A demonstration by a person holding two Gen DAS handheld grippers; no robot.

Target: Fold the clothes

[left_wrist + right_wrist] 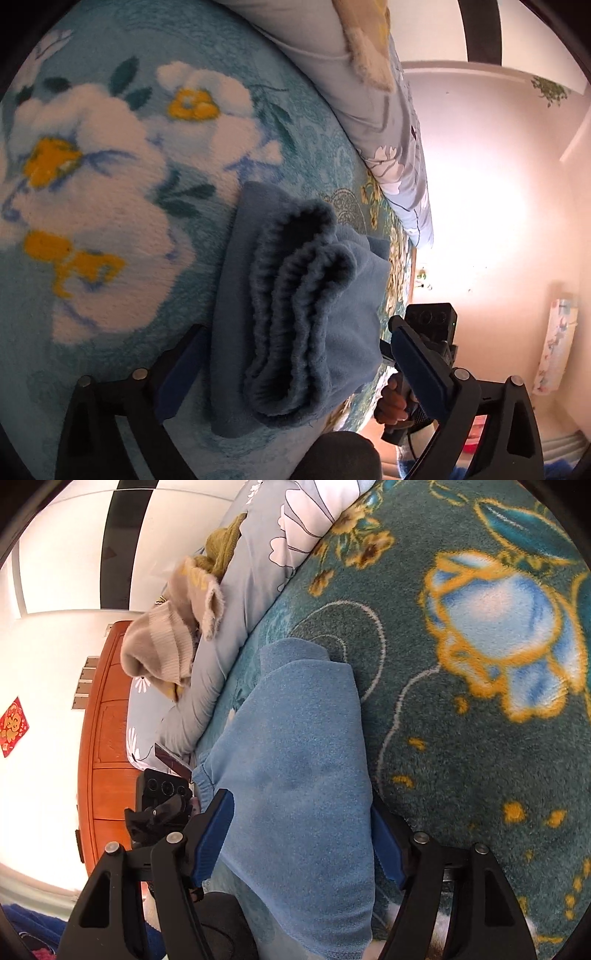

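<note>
A folded blue fleece garment (295, 314) lies on the floral blanket, its ribbed elastic edges stacked and facing the left wrist camera. My left gripper (295, 365) is open, its jaws standing either side of the garment's near end. In the right wrist view the same blue garment (299, 768) shows as a smooth folded slab. My right gripper (301, 838) is open with its blue pads (214, 838) flanking the garment's near end. The right gripper also shows in the left wrist view (424, 354), beyond the garment.
The bed is covered by a teal floral blanket (110, 184). A grey-blue flowered quilt (240, 590) runs along the far side, with beige and yellow knitwear (173, 635) piled on it. A wooden headboard (107, 738) and white walls lie beyond.
</note>
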